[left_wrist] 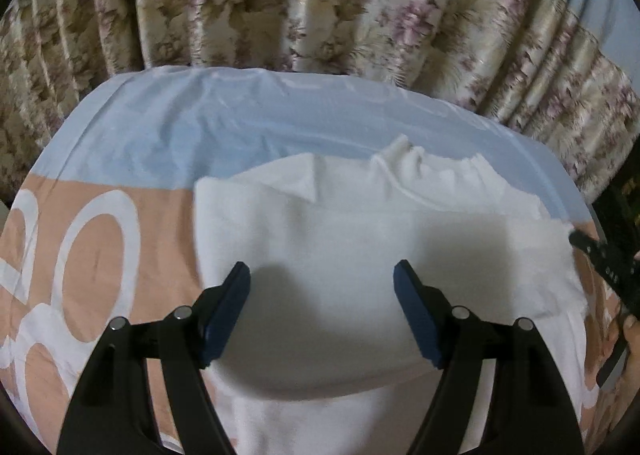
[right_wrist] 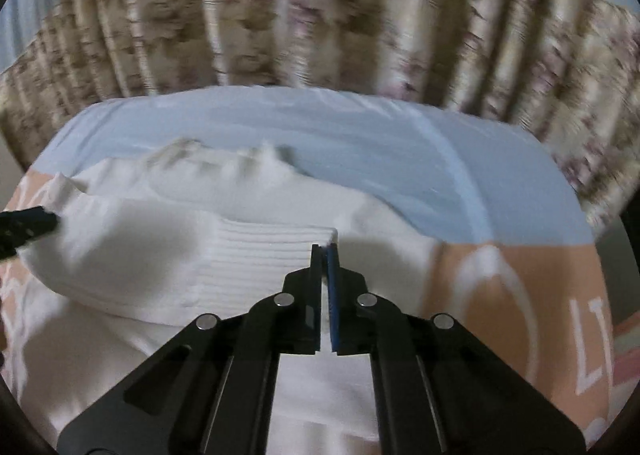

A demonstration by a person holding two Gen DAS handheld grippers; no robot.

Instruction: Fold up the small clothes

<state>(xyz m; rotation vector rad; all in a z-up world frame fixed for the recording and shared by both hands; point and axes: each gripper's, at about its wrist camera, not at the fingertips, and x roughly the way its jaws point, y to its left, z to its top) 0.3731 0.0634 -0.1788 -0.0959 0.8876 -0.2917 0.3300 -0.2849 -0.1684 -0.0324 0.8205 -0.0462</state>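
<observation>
Clearly soft and limp, the white garment (left_wrist: pixel 360 239) lies mid-frame on the patterned bedsheet (left_wrist: pixel 120 159). The left gripper (left_wrist: pixel 322 275) hovers wide apart; the right gripper (right_wrist: pixel 325 251) pinches its ribbed hem (right_wrist: pixel 264 255), probably the firmest hold.

A home bedroom. A bed sheet (left_wrist: pixel 132 143) in pale blue and peach with white ring prints covers a soft, rumpled surface. Directly behind the sheet hangs a pleated floral curtain (left_wrist: pixel 280 3), beige with mauve flowers, filling the background.
</observation>
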